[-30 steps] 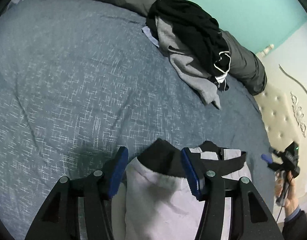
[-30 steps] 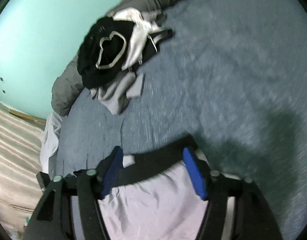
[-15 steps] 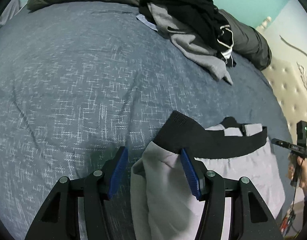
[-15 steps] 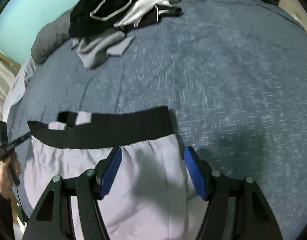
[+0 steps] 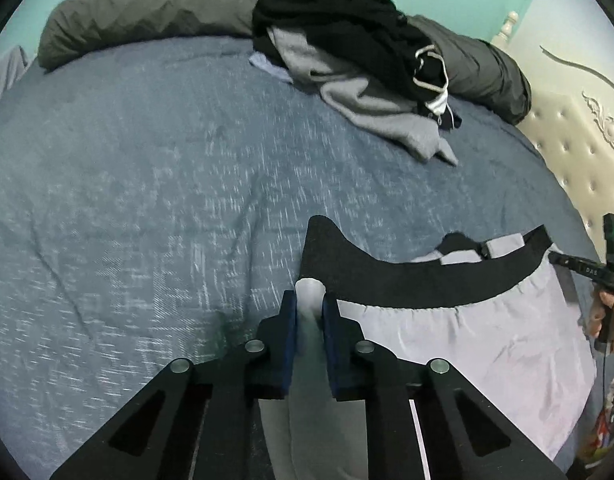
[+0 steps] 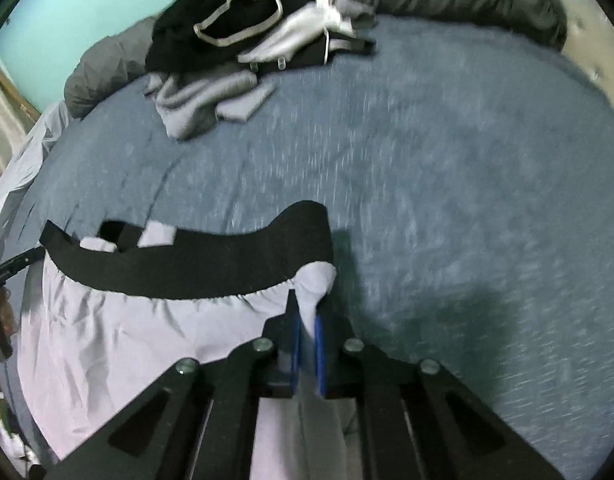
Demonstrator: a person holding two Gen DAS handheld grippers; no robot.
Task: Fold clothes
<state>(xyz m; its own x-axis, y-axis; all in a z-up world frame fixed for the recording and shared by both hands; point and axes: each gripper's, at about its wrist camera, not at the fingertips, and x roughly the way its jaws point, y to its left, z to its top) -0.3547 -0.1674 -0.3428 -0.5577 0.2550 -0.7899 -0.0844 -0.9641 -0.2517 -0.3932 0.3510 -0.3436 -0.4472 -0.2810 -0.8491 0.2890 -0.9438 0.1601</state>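
While the shorts (image 5: 459, 344) lie on the bed (image 5: 147, 200), we note left hand-held gripper (image 5: 309, 312) and right hand-held gripper (image 6: 306, 320) jaws just closed, each pinching a waist corner.

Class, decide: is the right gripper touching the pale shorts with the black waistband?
Touching. In the right wrist view the right gripper has just closed its jaws on a pinch of the pale shorts, with fabric squeezed between the blue pads.

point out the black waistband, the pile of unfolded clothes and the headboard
black waistband (image 5: 407, 284), left wrist view, middle of the band
pile of unfolded clothes (image 6: 227, 40), right wrist view, black top garment
headboard (image 5: 579, 148), left wrist view, tufted panel
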